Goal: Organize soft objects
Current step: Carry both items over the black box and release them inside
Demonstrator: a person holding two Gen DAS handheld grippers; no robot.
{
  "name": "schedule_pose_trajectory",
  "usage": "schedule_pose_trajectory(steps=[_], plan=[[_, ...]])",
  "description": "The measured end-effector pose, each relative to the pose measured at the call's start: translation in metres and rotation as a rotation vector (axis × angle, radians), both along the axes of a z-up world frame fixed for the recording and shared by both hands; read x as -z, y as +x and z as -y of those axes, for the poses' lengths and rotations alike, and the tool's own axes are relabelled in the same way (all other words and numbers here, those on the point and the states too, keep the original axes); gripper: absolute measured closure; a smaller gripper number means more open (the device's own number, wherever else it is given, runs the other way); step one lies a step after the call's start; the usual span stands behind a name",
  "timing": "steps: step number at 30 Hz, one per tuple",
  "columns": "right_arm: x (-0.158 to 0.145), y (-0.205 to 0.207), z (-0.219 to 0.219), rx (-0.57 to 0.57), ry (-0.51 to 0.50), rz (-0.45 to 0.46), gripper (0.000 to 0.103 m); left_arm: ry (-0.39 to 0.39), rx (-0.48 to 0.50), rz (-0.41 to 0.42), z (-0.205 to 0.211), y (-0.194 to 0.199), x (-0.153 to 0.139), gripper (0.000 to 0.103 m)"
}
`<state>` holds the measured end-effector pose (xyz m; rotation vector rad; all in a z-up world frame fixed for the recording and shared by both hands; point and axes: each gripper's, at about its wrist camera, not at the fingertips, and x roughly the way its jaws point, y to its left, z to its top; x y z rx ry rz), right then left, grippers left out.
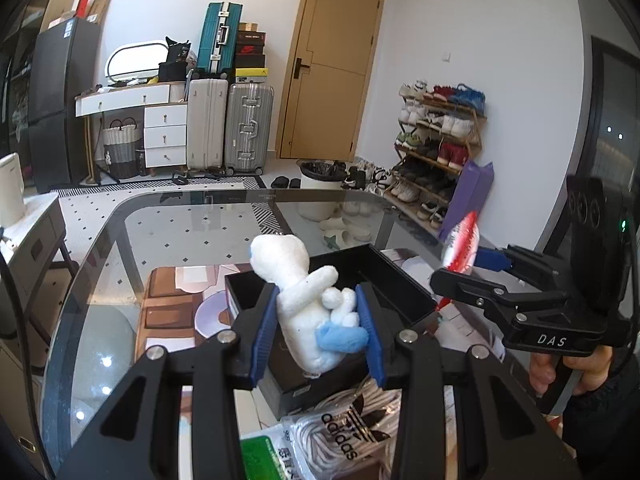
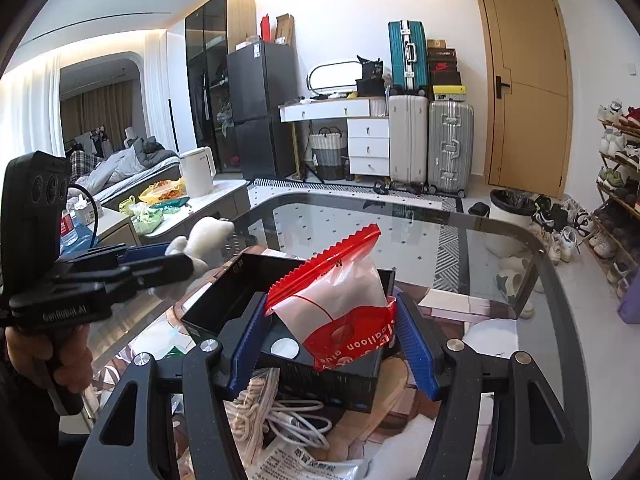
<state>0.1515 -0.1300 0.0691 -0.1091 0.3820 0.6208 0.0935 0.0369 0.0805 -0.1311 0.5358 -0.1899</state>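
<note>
Left wrist view: over the glass table (image 1: pixel 160 220) stands the open black box (image 1: pixel 340 276), seemingly empty. Neither soft thing is stowed yet. The left gripper (image 1: pixel 318 330) clamps the white plush toy (image 1: pixel 308 300) above it; the right gripper (image 2: pixel 332 336) pinches the red-and-white bag (image 2: pixel 340 300). Bagged shoelaces (image 1: pixel 352 420) wait below.

Lived-in home, combined bedroom and entry area. Evidence: unmade bed (image 2: pixel 132 164); black refrigerator (image 2: pixel 260 108); white dressing desk with drawers (image 1: pixel 160 128); stacked suitcases (image 1: pixel 230 120); loaded shoe rack (image 1: pixel 436 148); wooden door (image 1: pixel 332 68); glass table (image 1: pixel 180 220); electric kettle (image 2: pixel 198 172).
</note>
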Motion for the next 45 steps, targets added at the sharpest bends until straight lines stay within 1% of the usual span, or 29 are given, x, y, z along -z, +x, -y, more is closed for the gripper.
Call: schedule_pose_trajectory(steps=[5,13,23,28,36,39,40,41,42,43,44,45], plan=[[0.005,0.014,-0.01,-0.014,-0.002,-0.034,0.039,0.02,0.019,-0.031,0.013,0.017,0.012,0.065],[0.021,0.031,-0.024,-0.027,-0.045,-0.065,0.039,0.064,0.056,-0.066,0.027,0.033,0.028,0.065],[0.031,0.037,-0.031,-0.044,-0.077,-0.08,0.039,0.077,0.056,-0.118,0.023,0.039,0.045,0.065],[0.034,0.035,-0.035,-0.055,-0.113,-0.086,0.039,0.076,0.047,-0.12,0.015,0.04,0.047,0.064],[0.035,0.034,-0.034,-0.047,-0.093,-0.124,0.039,0.098,0.058,-0.113,0.013,0.04,0.048,0.063],[0.035,0.031,-0.034,-0.047,-0.086,-0.134,0.039,0.106,0.054,-0.114,0.012,0.04,0.048,0.061],[0.036,0.031,-0.034,-0.05,-0.085,-0.133,0.038,0.105,0.054,-0.115,0.012,0.04,0.048,0.061],[0.035,0.03,-0.034,-0.062,-0.08,-0.129,0.033,0.108,0.058,-0.113,0.012,0.04,0.048,0.06],[0.034,0.029,-0.034,-0.07,-0.077,-0.12,0.024,0.115,0.057,-0.109,0.012,0.039,0.047,0.056],[0.032,0.026,-0.033,-0.066,-0.074,-0.098,0.02,0.122,0.055,-0.105,0.012,0.038,0.046,0.05],[0.029,0.022,-0.031,-0.047,-0.076,-0.07,0.015,0.124,0.056,-0.101,0.012,0.036,0.046,0.048],[0.026,0.021,-0.029,-0.035,-0.074,-0.053,0.014,0.118,0.06,-0.098,0.011,0.034,0.045,0.044]])
